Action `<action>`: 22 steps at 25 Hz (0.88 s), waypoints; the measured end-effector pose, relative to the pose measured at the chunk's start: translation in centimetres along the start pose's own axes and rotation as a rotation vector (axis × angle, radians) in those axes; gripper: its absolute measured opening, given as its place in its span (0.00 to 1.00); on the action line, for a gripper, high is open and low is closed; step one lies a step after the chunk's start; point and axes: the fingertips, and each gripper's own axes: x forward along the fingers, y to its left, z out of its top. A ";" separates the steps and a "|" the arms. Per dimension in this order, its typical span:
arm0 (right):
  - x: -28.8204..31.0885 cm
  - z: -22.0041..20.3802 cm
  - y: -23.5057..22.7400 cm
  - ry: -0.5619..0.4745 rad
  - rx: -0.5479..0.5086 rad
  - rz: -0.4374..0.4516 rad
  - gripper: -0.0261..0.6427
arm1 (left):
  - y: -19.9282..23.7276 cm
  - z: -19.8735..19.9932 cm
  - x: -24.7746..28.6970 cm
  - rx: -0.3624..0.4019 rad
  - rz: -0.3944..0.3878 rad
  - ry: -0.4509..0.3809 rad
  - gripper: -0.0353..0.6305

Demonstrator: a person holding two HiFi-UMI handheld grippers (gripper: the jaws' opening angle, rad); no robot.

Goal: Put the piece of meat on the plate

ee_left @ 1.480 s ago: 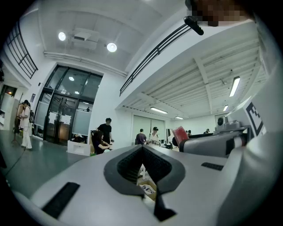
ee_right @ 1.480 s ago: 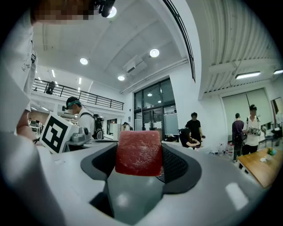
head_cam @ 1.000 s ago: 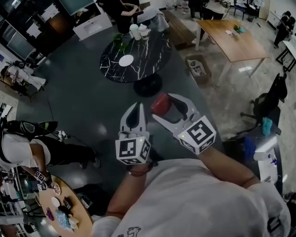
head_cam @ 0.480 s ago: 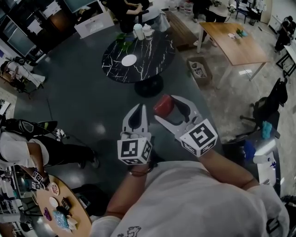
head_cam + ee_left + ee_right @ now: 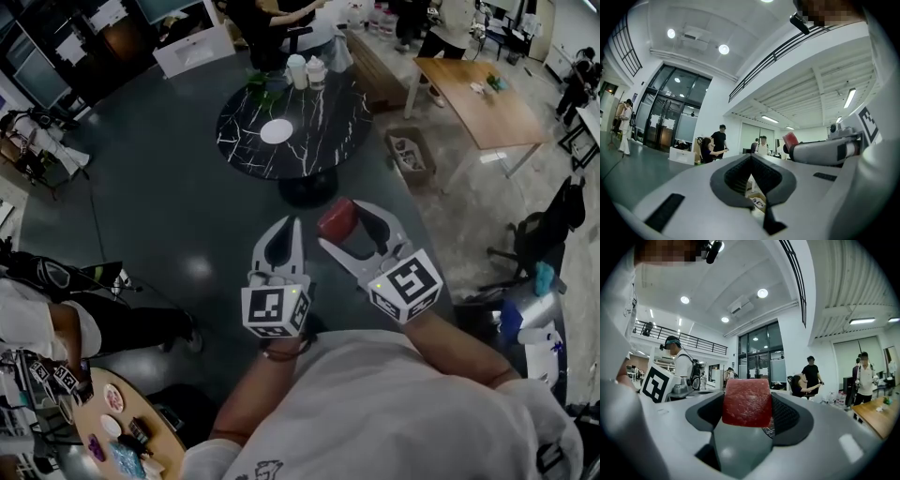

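1. Since a second ago the round black marble bench [image 5: 314,141] and the white plate [image 5: 276,131] on it have slid toward 4 o'clock in the head view. Both grippers now sit a little lower in that picture. I take it the person is closing on the bench, though the gap remains wide.
2. Right gripper [image 5: 352,228]: its jaws pinch the piece of meat [image 5: 335,219], a red block. In the right gripper view the block shows a roughly square face between the dark pads, so no long axis can be told.
3. Left gripper [image 5: 281,234]: its jaws are pressed together at the tips with nothing between them. It hangs just beside the right gripper, at its 9 o'clock.
4. The relation that counts: the plate lies at about 11 o'clock from the meat, well apart from it, with bare dark floor between. The plate sits on the bench's 9 o'clock half, and two lidded cups [image 5: 307,69] stand at the bench's 12 o'clock edge.
5. The left gripper stands almost straight below the plate in the picture, but the loaded right gripper must do the carrying. My judgement is that the coming move is a long carry forward and slightly leftward, with the set-down not yet in reach.
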 end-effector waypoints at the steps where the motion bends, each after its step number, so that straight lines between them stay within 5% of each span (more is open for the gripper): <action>1: 1.2 0.0 0.2 0.001 0.001 -0.002 0.49 | 1.1 0.2 0.2 0.003 -0.006 0.001 0.06; 10: 9.2 0.3 1.1 -0.007 0.029 -0.032 0.49 | 8.8 1.4 1.6 0.019 -0.043 0.020 0.06; 22: 12.9 0.8 -0.2 -0.010 0.044 -0.028 0.49 | 11.9 1.0 3.3 0.003 -0.037 0.039 0.06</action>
